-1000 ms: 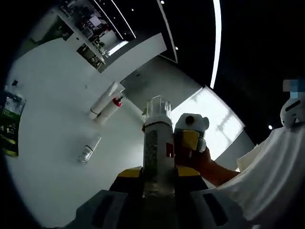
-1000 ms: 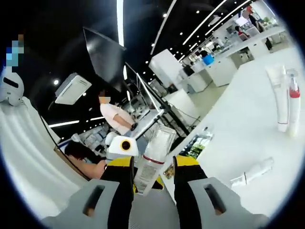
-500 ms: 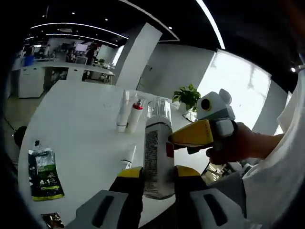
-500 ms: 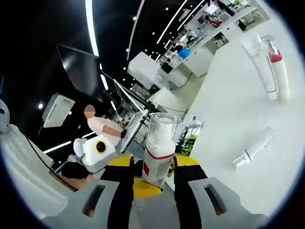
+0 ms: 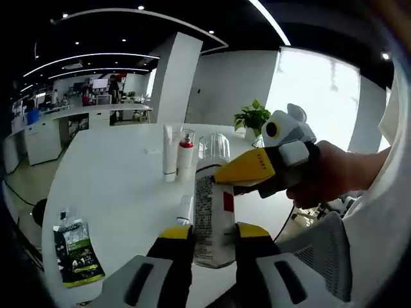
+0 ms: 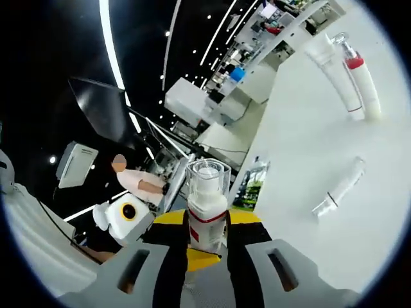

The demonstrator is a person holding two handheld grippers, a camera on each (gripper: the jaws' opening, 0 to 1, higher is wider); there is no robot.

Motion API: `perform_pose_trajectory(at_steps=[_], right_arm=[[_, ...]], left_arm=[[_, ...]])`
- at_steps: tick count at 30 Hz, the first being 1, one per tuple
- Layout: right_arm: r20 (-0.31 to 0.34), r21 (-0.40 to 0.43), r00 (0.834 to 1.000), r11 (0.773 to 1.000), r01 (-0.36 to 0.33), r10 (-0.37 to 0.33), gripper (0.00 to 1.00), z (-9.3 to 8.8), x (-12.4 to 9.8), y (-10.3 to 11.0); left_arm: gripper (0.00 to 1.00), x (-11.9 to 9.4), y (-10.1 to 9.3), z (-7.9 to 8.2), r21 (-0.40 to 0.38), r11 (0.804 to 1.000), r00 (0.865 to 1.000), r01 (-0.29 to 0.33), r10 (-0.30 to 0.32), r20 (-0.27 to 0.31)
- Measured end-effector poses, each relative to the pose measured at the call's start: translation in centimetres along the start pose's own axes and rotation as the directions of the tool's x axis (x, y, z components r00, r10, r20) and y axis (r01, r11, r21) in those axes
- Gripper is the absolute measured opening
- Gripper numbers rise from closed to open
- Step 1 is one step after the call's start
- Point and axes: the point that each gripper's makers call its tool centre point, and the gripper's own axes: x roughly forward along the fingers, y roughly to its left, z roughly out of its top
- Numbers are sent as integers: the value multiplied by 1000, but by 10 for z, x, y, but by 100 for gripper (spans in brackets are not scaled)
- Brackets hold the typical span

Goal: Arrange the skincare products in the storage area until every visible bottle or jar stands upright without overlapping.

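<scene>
**Both claws clamping one spray bottle above the desk**

Left gripper view: the left claw (image 5: 214, 236) is grasping the lower body of a white spray bottle (image 5: 210, 212) with a clear cap, its yellow-tipped jaws pressing against both sides. The bottle is standing upright between them, lifted over the near edge of the white desk (image 5: 115, 186). The right claw (image 5: 239, 174) is reaching in from the right, a person's hand (image 5: 334, 176) wrapping its handle, and its yellow jaw is lying across the bottle just below the cap. Farther back on the desk, a white tube (image 5: 169, 153) and a red-collared pump bottle (image 5: 185, 153) are standing upright, touching or nearly so. A small slim tube (image 5: 185, 209) is lying flat just behind the left jaw. A green sachet (image 5: 76, 251) is lying at the near left.

Right gripper view: the right claw (image 6: 207, 232) is clenching the same spray bottle (image 6: 207, 208) at its red band, the clear cap rising above the jaws. On the desk (image 6: 302, 154) to the right, the white tube (image 6: 331, 70) and pump bottle (image 6: 358, 78) are side by side, the slim tube (image 6: 340, 188) is lying apart from them, and the sachet (image 6: 250, 186) is sitting near the desk's edge.
</scene>
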Motion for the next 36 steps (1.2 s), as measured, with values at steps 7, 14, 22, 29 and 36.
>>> perform_pose_trajectory(at_steps=[7, 14, 22, 29, 36], right_arm=[[-33, -101, 999, 995, -3, 0, 20, -3, 0, 5], [-38, -149, 999, 989, -11, 6, 16, 1, 1, 5], [-22, -138, 1000, 990, -4, 1, 17, 8, 8, 4], [16, -38, 1000, 999, 6, -6, 19, 10, 13, 4], [32, 58, 997, 996, 72, -74, 30, -2, 24, -3]], left_arm=[[26, 2, 1, -3, 12, 1000, 1000, 20, -20, 9], [24, -4, 9, 0, 102, 995, 998, 6, -12, 57], [22, -2, 23, 7, 122, 990, 998, -66, 64, 21], [22, -8, 39, 7, 225, 958, 983, -178, 183, -1], [22, -5, 37, -2, 379, 901, 967, -213, 249, -48]])
